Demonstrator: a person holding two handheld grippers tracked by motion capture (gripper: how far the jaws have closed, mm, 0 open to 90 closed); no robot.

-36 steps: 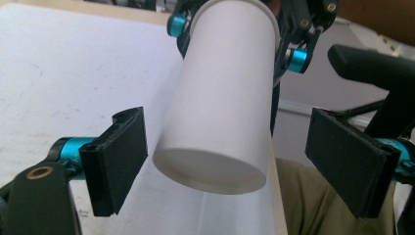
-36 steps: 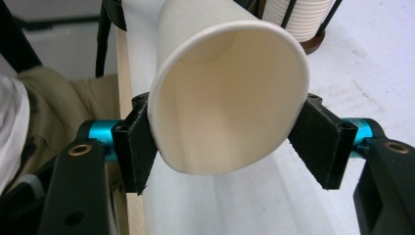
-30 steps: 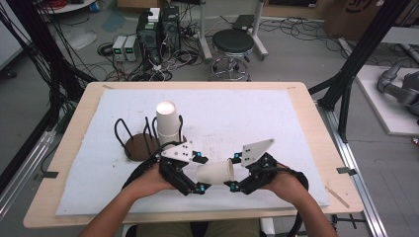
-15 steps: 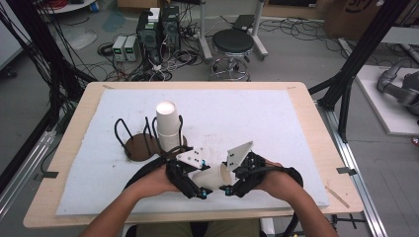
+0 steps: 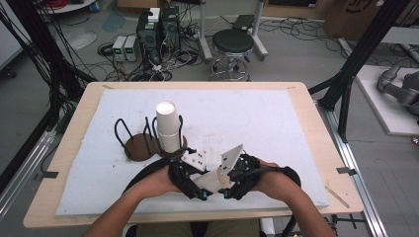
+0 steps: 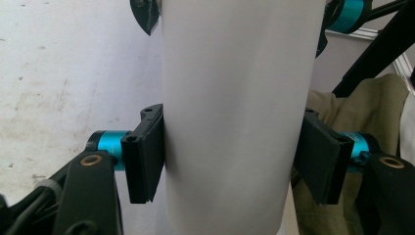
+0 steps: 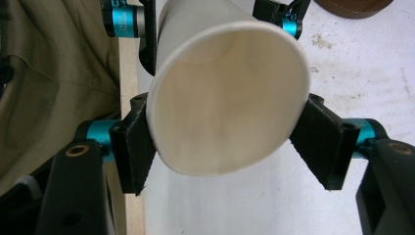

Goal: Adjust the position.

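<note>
Paper cup (image 5: 213, 180) lying level, mouth twd right gripper (image 5: 226, 193), both jaws clamped

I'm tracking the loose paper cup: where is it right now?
In the high view the paper cup lies sideways near the table's front edge, gripped between the left claw and right claw, in front of the wire cup rack.

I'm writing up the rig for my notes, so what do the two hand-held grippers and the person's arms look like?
Each black hand-held gripper, the left hand-held gripper and the right hand-held gripper, has flat black jaw pads on turquoise metal cylinders, brass-coloured pivot rings on the black links, and a pale grey three-cornered plate on top. Black cables trail back from them towards the person. The forearms are bare, with no sleeves showing.
</note>
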